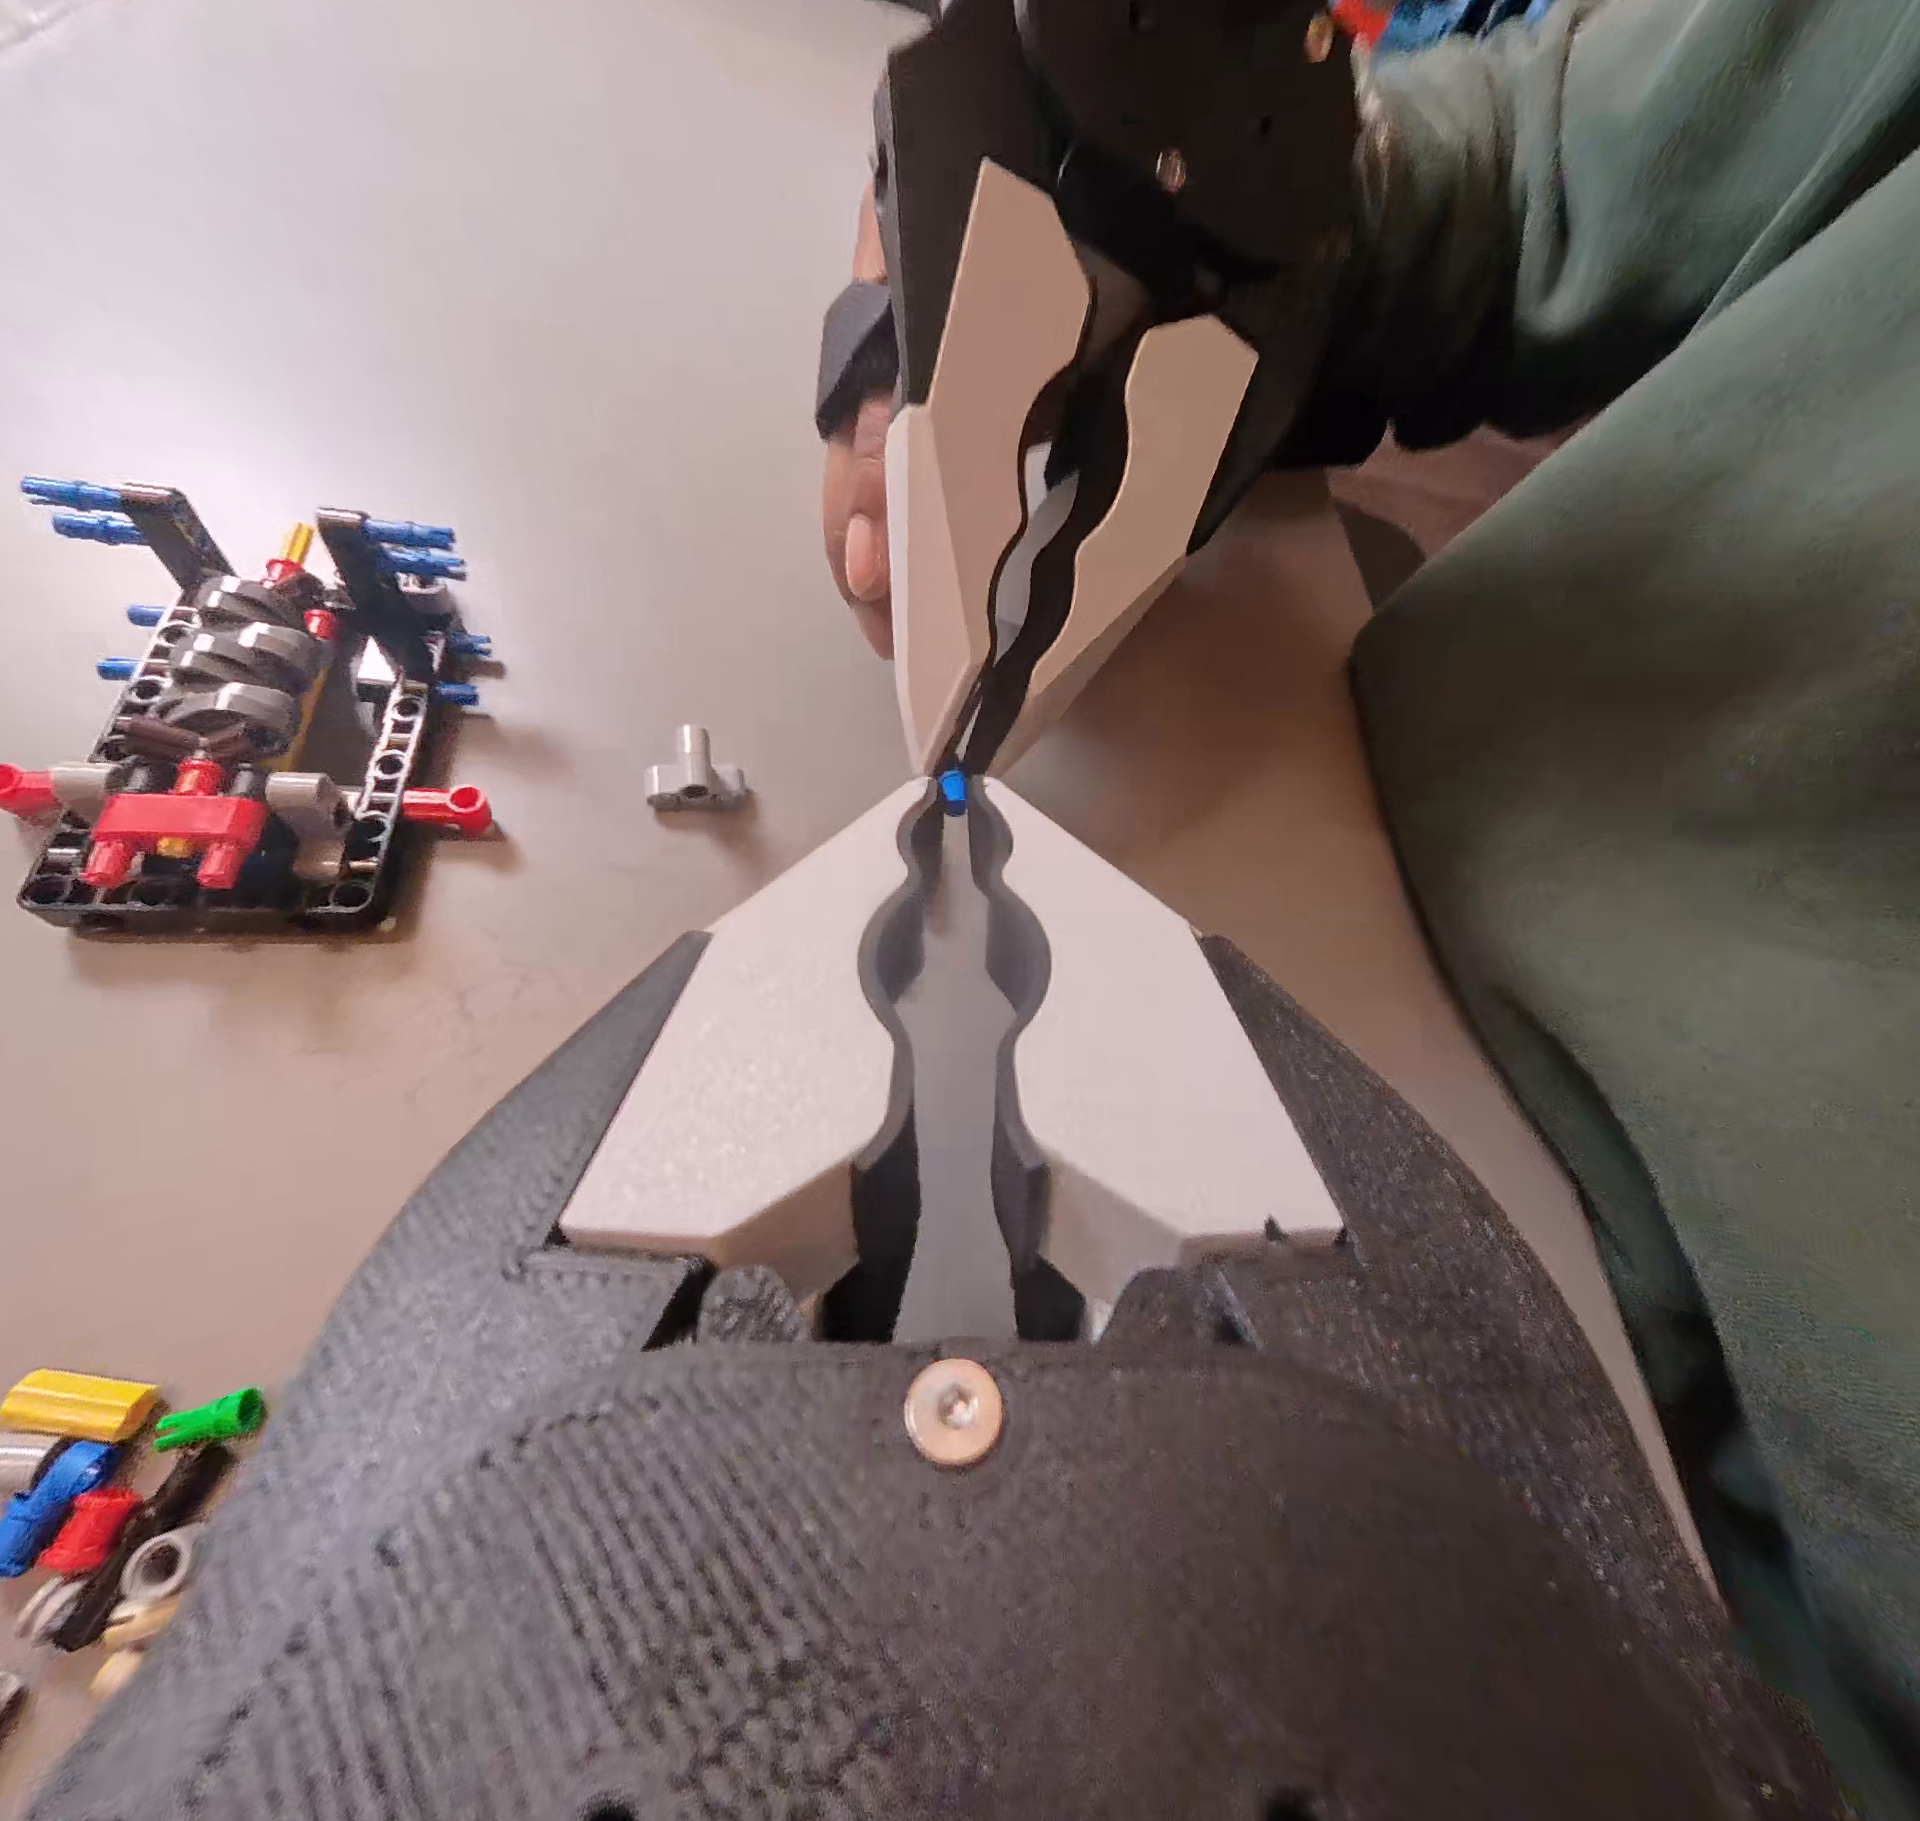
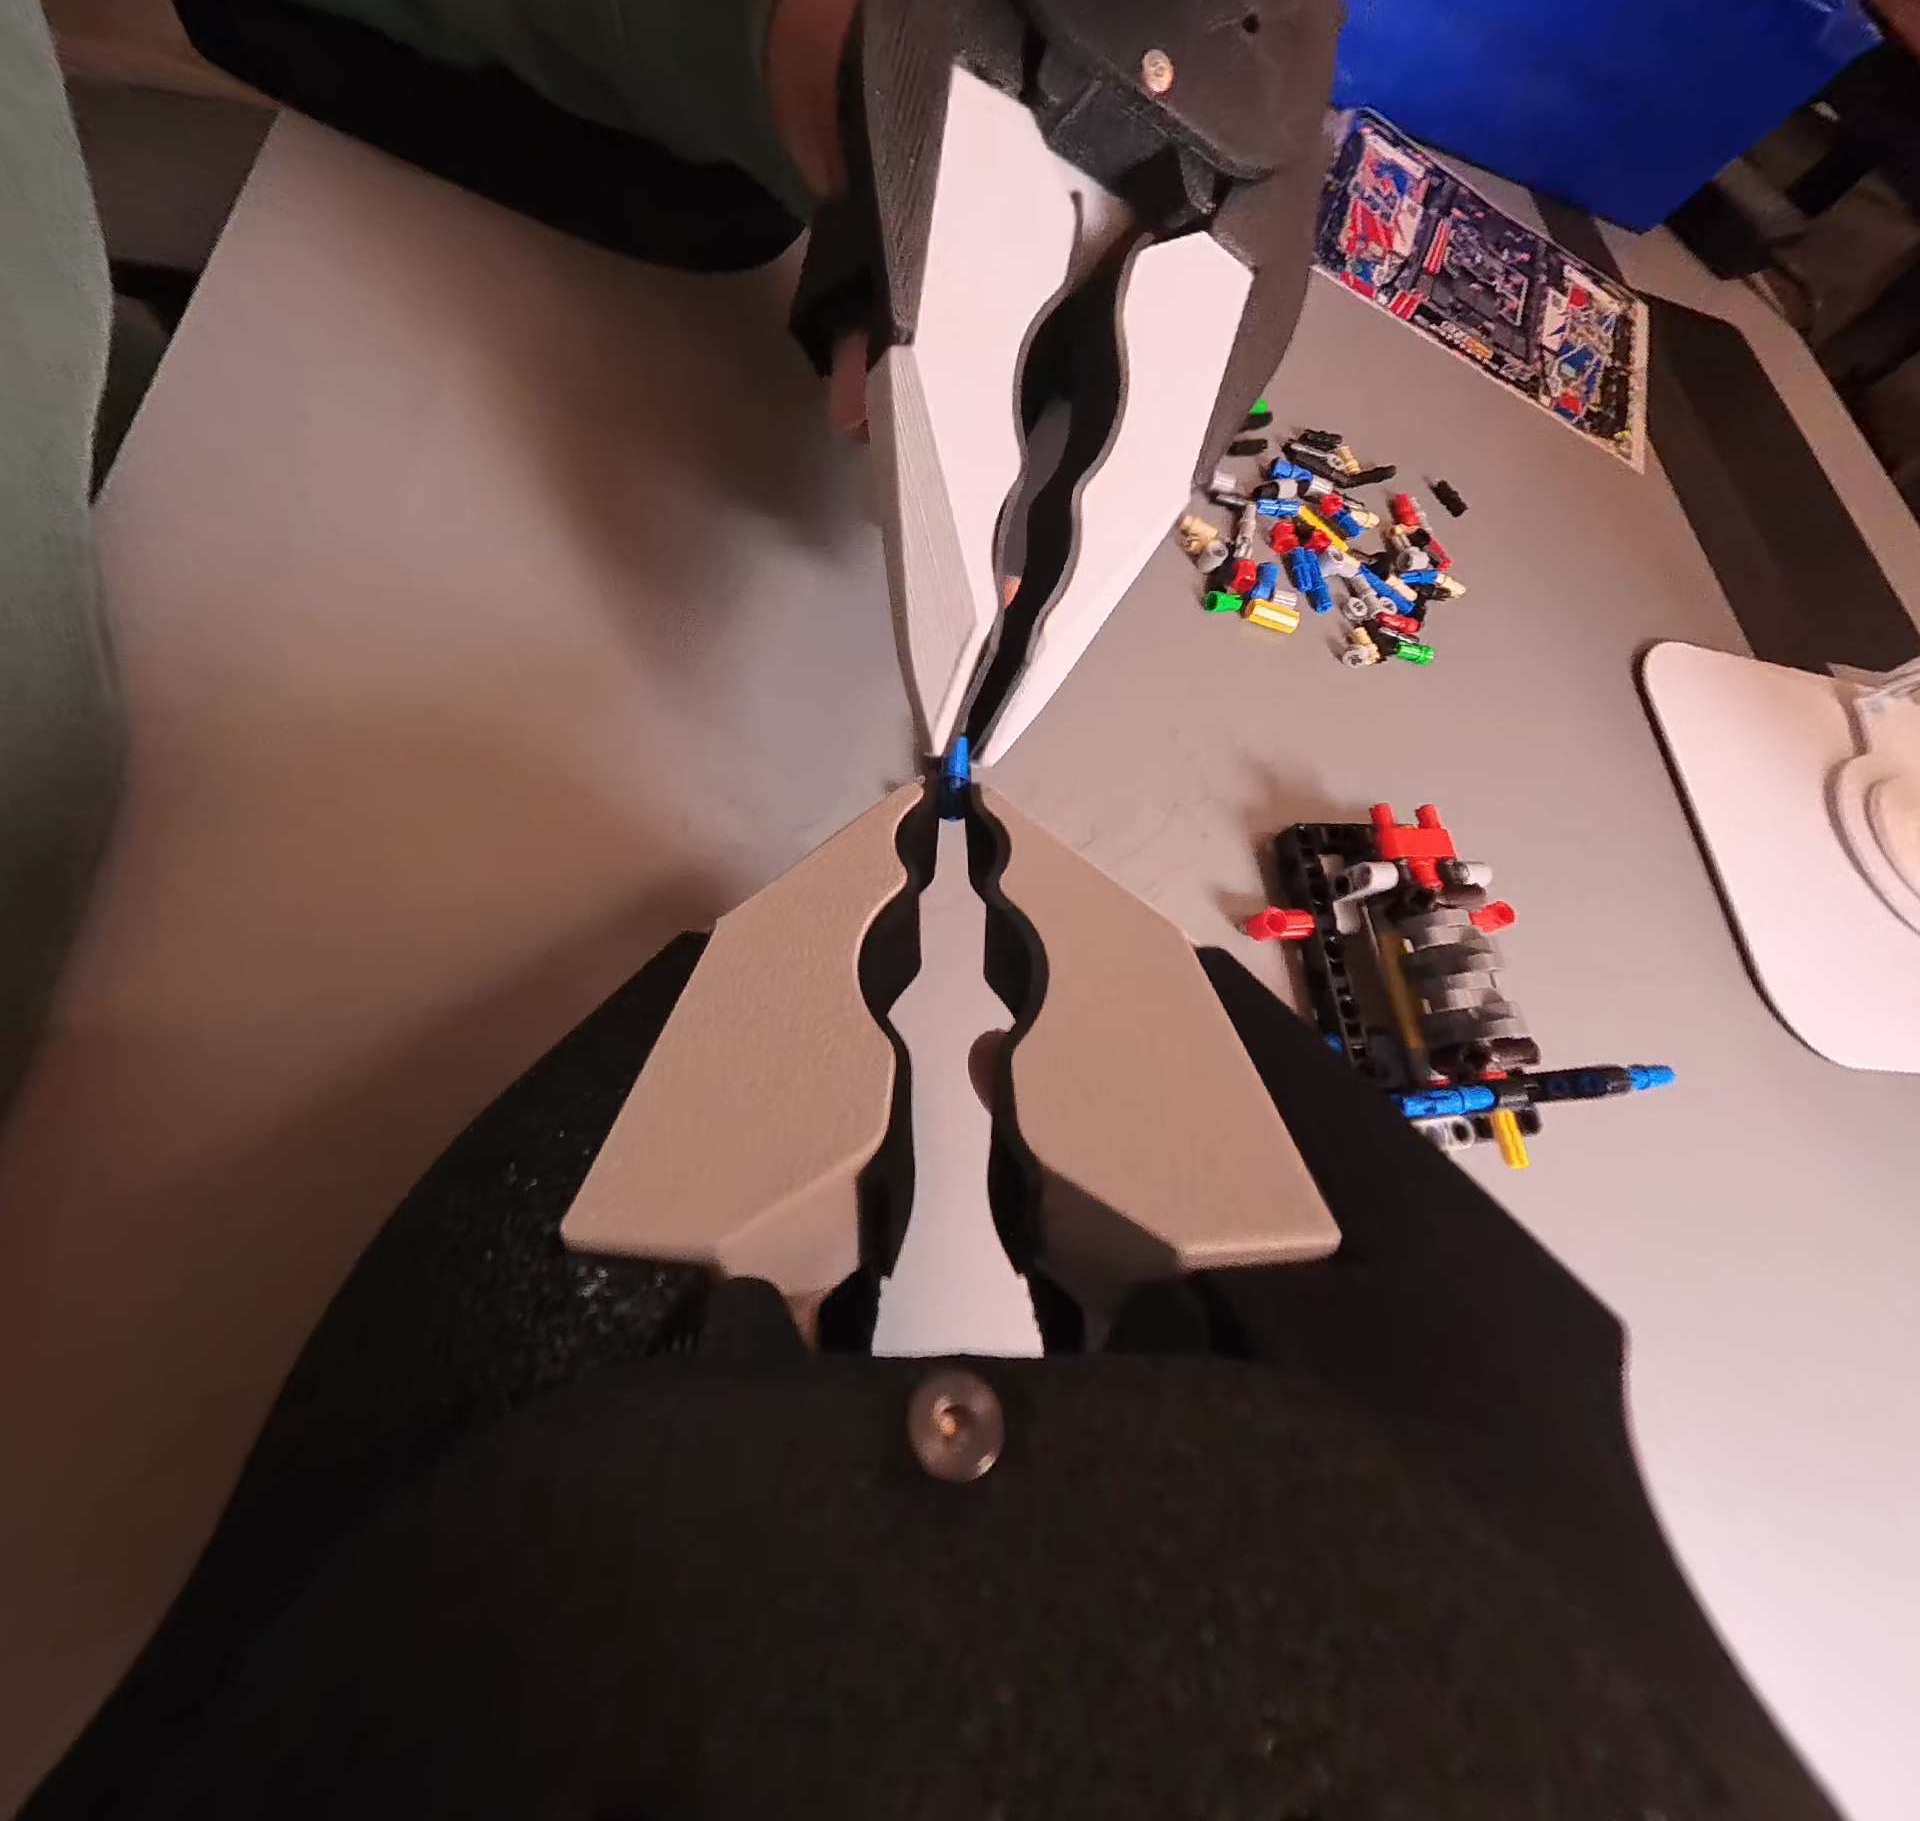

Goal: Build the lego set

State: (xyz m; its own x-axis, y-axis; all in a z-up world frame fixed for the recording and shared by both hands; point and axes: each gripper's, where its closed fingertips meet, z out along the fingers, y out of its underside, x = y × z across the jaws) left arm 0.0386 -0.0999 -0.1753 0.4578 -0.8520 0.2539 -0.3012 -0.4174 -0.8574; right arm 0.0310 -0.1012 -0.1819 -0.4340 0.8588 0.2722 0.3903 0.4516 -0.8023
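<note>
A small blue pin [image 1: 951, 792] is pinched between the tips of both grippers, which meet nose to nose above the table. In the left wrist view my left gripper [image 1: 951, 805] is shut on it from below, and my right gripper [image 1: 964, 755] comes down from above, also shut on it. The right wrist view shows the same pin [image 2: 954, 769] between my right gripper [image 2: 951, 807] and my left gripper [image 2: 956, 741]. The part-built lego frame [image 1: 229, 711], black with grey gears and red and blue pins, lies on the table apart from both grippers; it also shows in the right wrist view [image 2: 1423, 982].
A loose grey connector [image 1: 694, 784] lies between the frame and the grippers. A pile of small coloured pieces [image 2: 1330, 556] sits beyond the frame, with an instruction booklet [image 2: 1486, 296] and a blue box [image 2: 1558, 36] behind. A white stand base [image 2: 1766, 836] is at the right. A green sleeve [image 1: 1662, 421] is close.
</note>
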